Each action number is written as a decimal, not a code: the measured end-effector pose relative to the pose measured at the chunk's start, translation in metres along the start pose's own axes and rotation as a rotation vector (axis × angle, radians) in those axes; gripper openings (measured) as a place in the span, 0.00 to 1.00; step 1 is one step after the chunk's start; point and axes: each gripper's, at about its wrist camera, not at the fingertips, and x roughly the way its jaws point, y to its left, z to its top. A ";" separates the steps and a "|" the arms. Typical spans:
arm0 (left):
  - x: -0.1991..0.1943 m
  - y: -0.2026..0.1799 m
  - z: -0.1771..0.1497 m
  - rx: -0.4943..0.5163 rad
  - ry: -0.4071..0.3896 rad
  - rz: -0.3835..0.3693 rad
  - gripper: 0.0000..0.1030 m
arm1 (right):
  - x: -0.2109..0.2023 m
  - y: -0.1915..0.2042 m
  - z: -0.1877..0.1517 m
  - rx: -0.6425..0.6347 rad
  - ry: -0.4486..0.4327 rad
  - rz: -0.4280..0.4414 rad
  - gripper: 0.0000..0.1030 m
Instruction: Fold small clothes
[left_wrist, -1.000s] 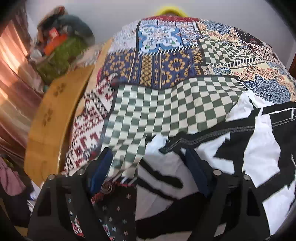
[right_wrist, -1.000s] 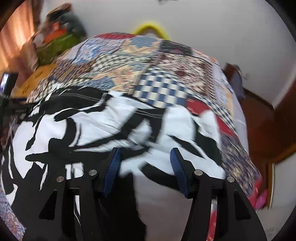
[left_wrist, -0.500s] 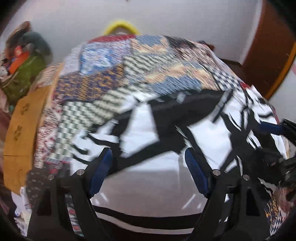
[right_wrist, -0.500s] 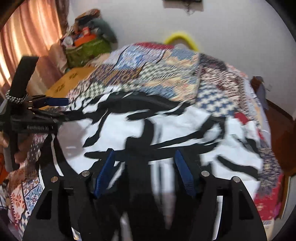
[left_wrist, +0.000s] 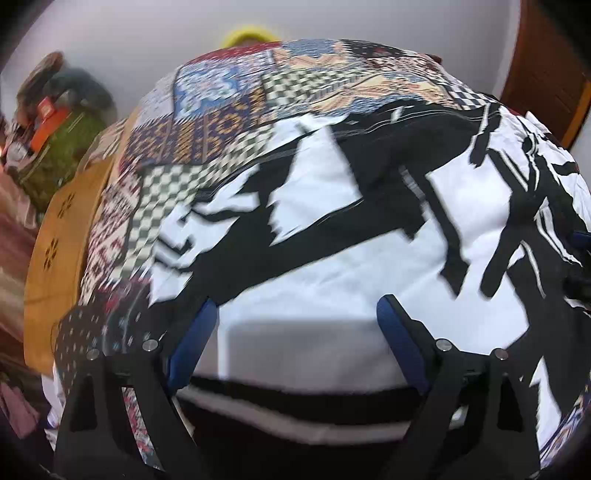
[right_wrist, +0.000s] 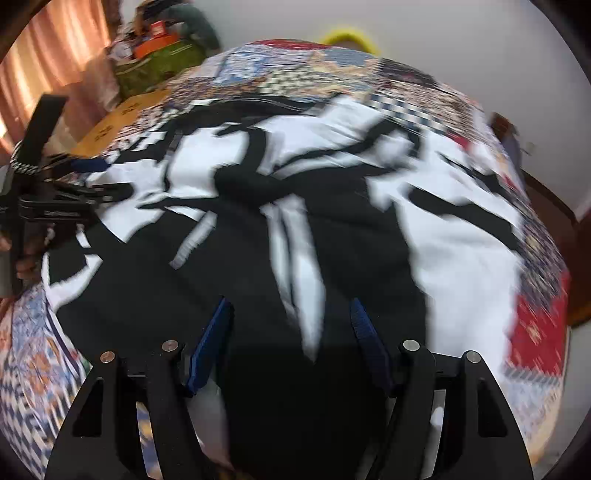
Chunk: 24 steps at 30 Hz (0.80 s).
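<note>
A black-and-white patterned garment (left_wrist: 332, 229) lies spread flat on a patchwork bedspread (left_wrist: 221, 122); it fills the right wrist view too (right_wrist: 295, 206). My left gripper (left_wrist: 295, 314) is open and empty, hovering over the garment's near left part. My right gripper (right_wrist: 290, 314) is open and empty, over the garment's black near part. The left gripper also shows at the left edge of the right wrist view (right_wrist: 88, 181), by the garment's left edge. Both views are blurred by motion.
A wooden bed rail (left_wrist: 55, 236) runs along the left. A green bag with clutter (right_wrist: 159, 62) stands at the far left by curtains. A yellow hoop (right_wrist: 347, 37) leans on the back wall. A wooden door (left_wrist: 546, 62) is at the right.
Both grippers have pulled back from the garment's edges and lifted. The garment now lies spread wider and flatter on the bedspread.
</note>
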 end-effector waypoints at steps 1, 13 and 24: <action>0.000 0.005 -0.003 -0.010 0.001 0.003 0.87 | -0.004 -0.006 -0.004 0.016 0.000 -0.009 0.62; -0.022 0.052 -0.053 -0.099 0.035 0.126 0.89 | -0.043 -0.053 -0.049 0.199 -0.008 -0.111 0.62; -0.029 0.071 -0.083 -0.268 0.099 -0.040 0.59 | -0.045 -0.077 -0.077 0.428 -0.026 0.050 0.39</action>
